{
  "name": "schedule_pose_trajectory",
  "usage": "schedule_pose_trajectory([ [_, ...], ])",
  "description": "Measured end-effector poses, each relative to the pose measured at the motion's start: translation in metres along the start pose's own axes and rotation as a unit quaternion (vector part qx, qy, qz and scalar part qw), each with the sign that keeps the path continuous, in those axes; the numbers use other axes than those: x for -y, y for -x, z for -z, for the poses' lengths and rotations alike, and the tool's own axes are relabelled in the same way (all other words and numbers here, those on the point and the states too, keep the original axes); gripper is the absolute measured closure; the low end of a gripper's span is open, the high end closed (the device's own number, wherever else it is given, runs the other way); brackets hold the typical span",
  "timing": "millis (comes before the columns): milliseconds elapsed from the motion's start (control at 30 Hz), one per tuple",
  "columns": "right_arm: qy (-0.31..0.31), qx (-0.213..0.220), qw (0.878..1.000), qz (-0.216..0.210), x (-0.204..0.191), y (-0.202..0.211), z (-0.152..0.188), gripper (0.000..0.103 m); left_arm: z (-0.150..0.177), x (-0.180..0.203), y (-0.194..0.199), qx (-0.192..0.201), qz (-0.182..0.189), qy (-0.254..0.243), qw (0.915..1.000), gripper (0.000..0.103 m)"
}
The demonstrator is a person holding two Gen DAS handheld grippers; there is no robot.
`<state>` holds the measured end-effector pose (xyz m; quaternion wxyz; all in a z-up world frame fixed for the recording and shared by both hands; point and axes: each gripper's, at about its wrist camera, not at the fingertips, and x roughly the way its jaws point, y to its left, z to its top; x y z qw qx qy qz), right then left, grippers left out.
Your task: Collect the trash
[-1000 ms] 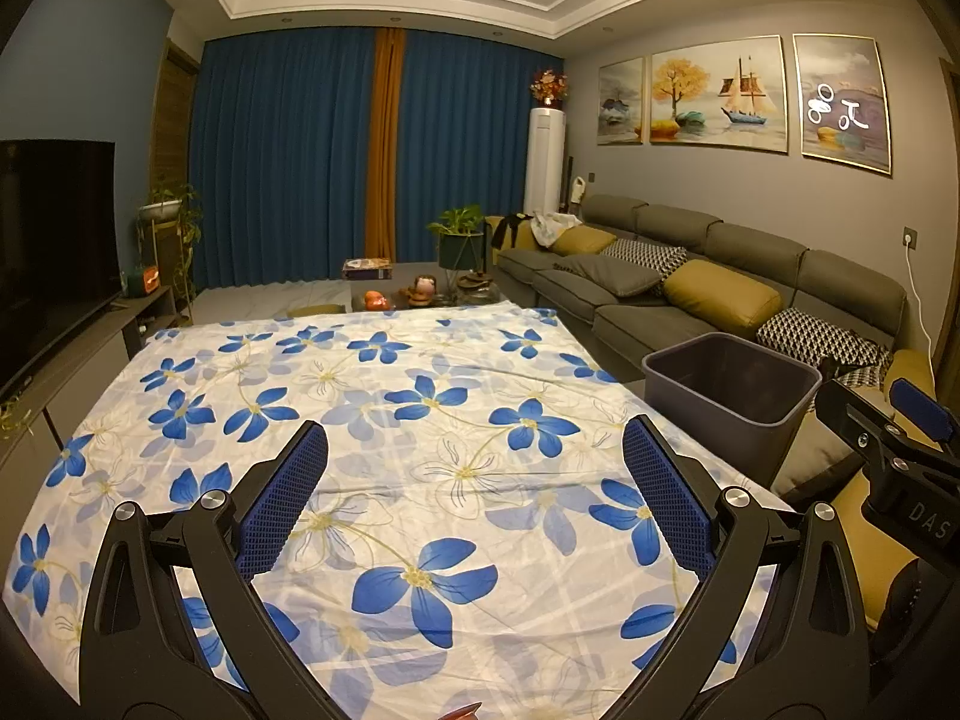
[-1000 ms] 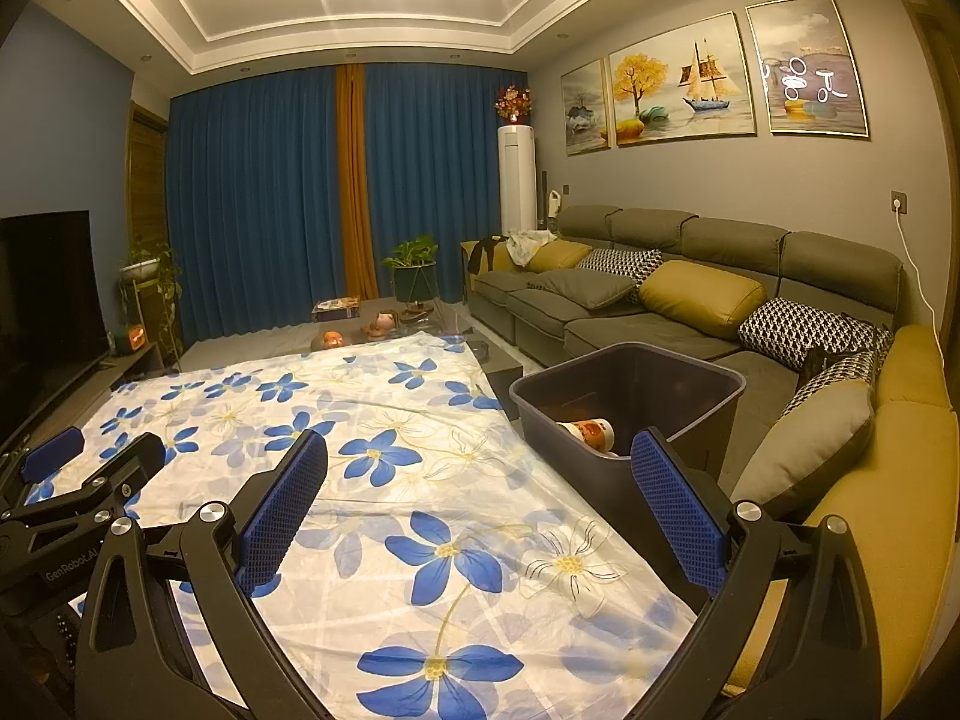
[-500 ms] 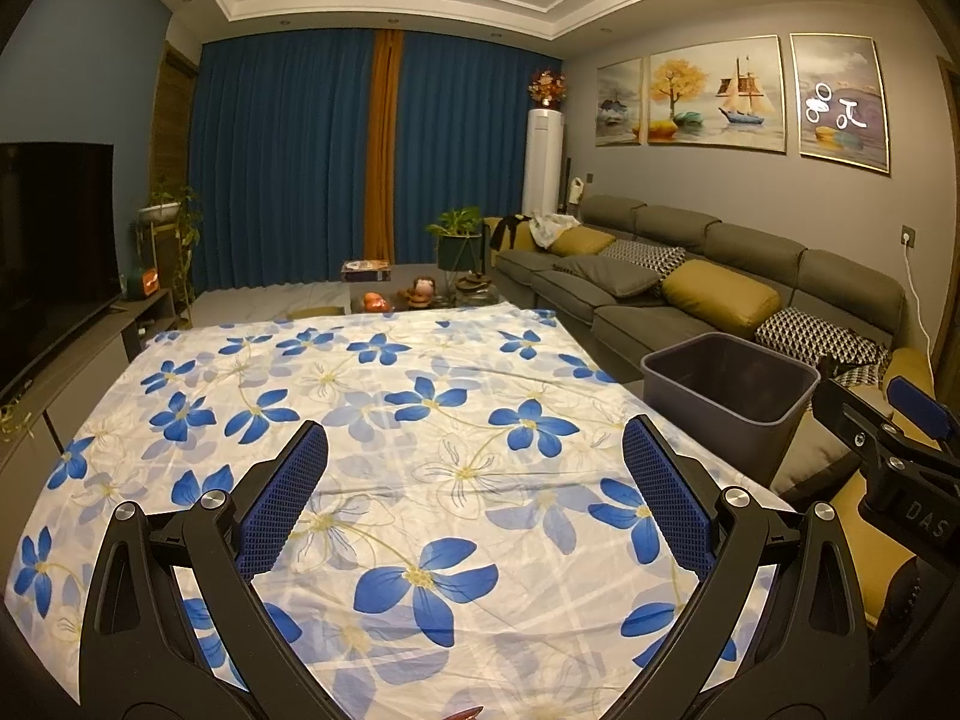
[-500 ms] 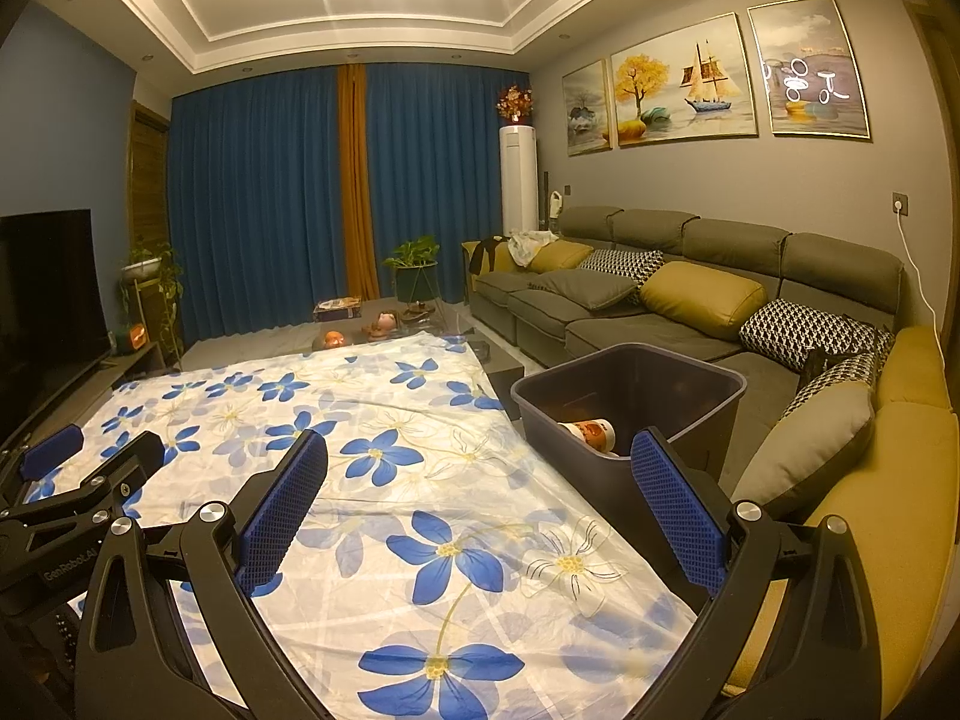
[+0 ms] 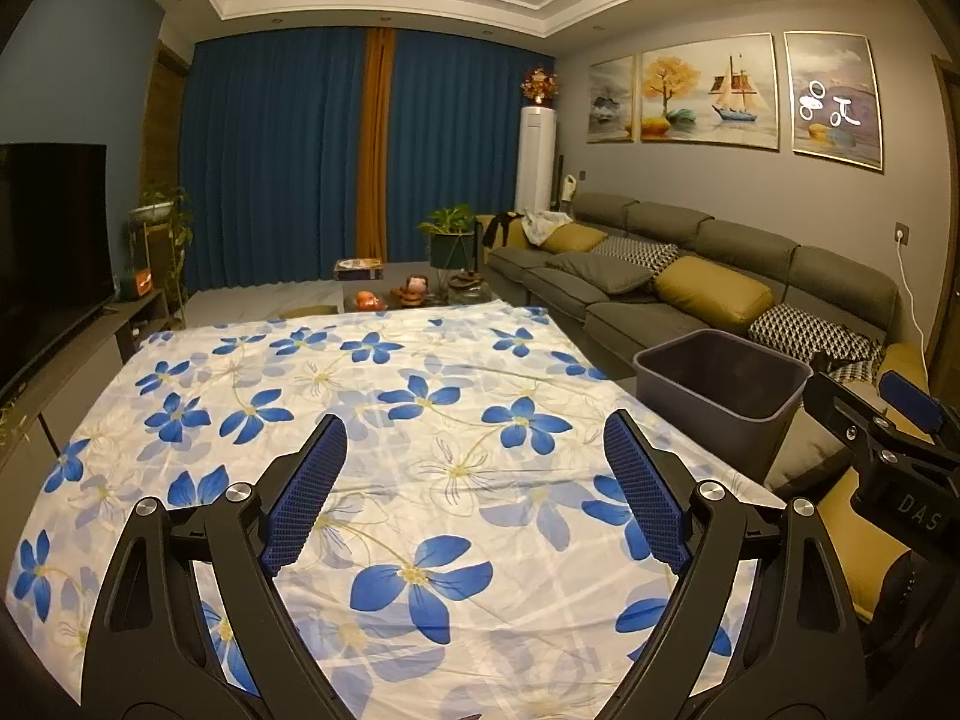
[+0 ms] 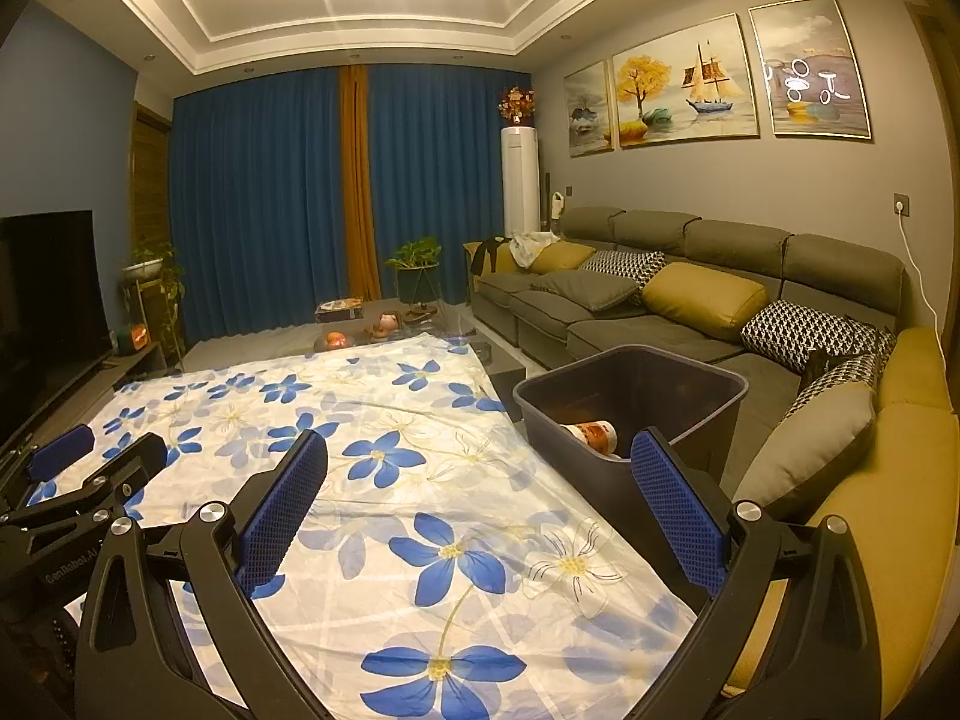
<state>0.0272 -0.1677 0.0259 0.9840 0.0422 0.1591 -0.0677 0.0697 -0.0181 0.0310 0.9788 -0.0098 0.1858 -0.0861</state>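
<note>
We held the left gripper [image 5: 474, 450] above the flowered cloth [image 5: 372, 396], its jaws spread wide and just then closing a little, with nothing between them. The right gripper [image 6: 480, 468] hung beside it, jaws also spread and empty. The dark bin [image 6: 636, 396] stood at the cloth's right edge, before the sofa [image 6: 690, 276]. From the right wrist view we saw one piece of trash, a white and orange wrapper or cup [image 6: 594, 437], lying inside the bin; our gripper's finger [image 6: 678, 498] cut off its near end, and its print was too small to read. From the left wrist view the bin's inside looked only dark.
</note>
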Motion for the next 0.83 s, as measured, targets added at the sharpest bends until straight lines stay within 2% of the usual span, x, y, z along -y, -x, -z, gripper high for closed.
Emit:
schedule_pose_trajectory([
  [433,0.000,0.001,1.000,-0.001,-0.0008,0.0000,-0.0012,0.006,-0.0008,-0.0015,0.0014,0.001,-0.002,0.000,1.0000,0.017],
  [600,0.001,0.001,1.000,-0.002,-0.0004,0.0005,-0.0023,0.006,-0.0016,-0.0034,0.0017,0.001,-0.006,0.001,1.0000,0.014],
  [833,0.001,0.002,1.000,-0.003,-0.0008,-0.0002,-0.0050,0.006,-0.0022,-0.0082,0.0024,0.004,-0.026,0.007,0.9996,0.013],
])
